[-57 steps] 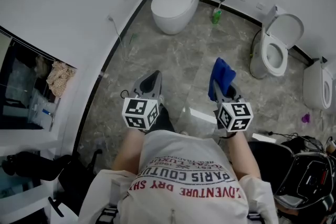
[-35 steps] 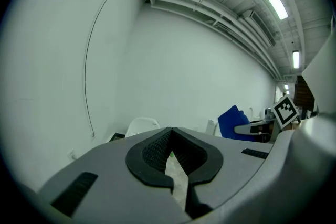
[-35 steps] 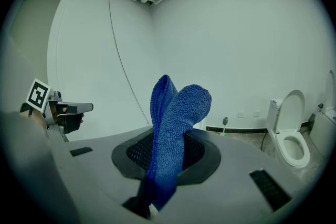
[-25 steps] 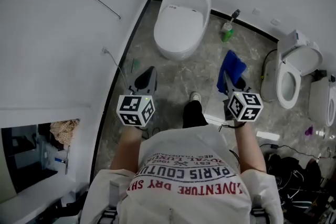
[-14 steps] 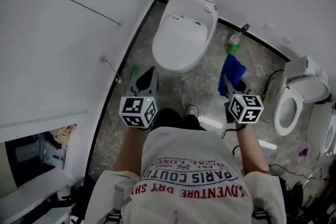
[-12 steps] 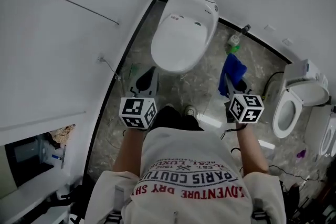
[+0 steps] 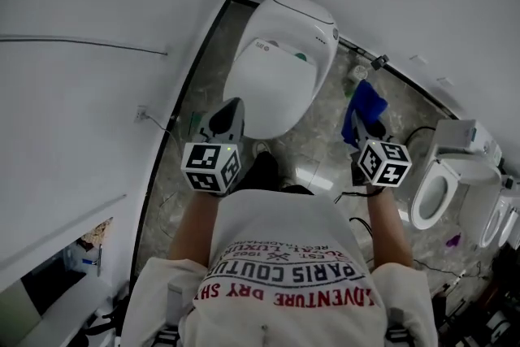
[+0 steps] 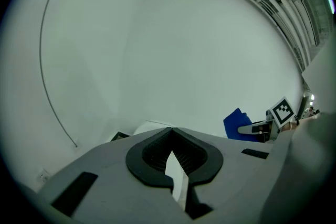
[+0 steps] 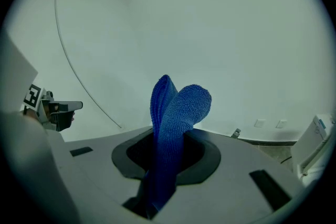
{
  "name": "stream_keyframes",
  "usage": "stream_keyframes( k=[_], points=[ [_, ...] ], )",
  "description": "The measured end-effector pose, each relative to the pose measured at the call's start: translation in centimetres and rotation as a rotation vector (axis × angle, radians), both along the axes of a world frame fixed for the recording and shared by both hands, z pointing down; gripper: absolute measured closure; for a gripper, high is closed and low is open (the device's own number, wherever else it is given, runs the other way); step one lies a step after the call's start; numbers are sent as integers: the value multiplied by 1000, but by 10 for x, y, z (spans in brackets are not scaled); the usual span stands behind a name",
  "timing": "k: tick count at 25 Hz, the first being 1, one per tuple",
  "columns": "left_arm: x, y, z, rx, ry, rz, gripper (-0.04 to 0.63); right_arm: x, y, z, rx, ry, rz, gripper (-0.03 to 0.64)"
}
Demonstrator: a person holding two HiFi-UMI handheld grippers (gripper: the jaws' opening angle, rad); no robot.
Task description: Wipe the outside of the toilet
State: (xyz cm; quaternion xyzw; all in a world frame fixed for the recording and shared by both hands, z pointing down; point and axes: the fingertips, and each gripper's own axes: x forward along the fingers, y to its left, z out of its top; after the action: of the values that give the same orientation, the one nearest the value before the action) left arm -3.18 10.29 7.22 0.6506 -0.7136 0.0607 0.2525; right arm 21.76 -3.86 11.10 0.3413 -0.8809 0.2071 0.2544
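A white toilet (image 7: 280,65) with its lid down stands against the wall, just ahead of the person's feet. My left gripper (image 7: 230,108) is shut with nothing in it, and its tip hangs over the toilet's left front edge. The left gripper view shows its jaws (image 8: 171,134) closed, with a bit of the toilet (image 8: 149,126) behind them. My right gripper (image 7: 363,119) is shut on a blue cloth (image 7: 366,100), held right of the toilet. The cloth (image 9: 176,113) stands up out of the jaws in the right gripper view.
A second toilet (image 7: 439,189) with its seat open stands at the right, with more fixtures beyond it. A green bottle (image 7: 357,74) and a brush sit by the wall between the toilets. A thin cable (image 7: 97,45) runs along the left wall.
The person has walked towards the closed toilet, which now lies close under both grippers. The grippers keep the same pose, the cloth still held in the right one.
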Motion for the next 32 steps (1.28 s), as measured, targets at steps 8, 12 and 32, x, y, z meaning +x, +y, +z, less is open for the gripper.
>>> stream_keyframes(
  k=[8,12,32],
  points=[
    [-32,-108,29,-37,54,74,589,-53,-110,29,-19,44,28,541],
    [-46,-152,53,-54,84,10,589,-79,-158,55,-46,74,-35,541],
    [-109,-292,207,-220,80,-389,589,-190,-379,256,-199,305,-431,541]
  ],
)
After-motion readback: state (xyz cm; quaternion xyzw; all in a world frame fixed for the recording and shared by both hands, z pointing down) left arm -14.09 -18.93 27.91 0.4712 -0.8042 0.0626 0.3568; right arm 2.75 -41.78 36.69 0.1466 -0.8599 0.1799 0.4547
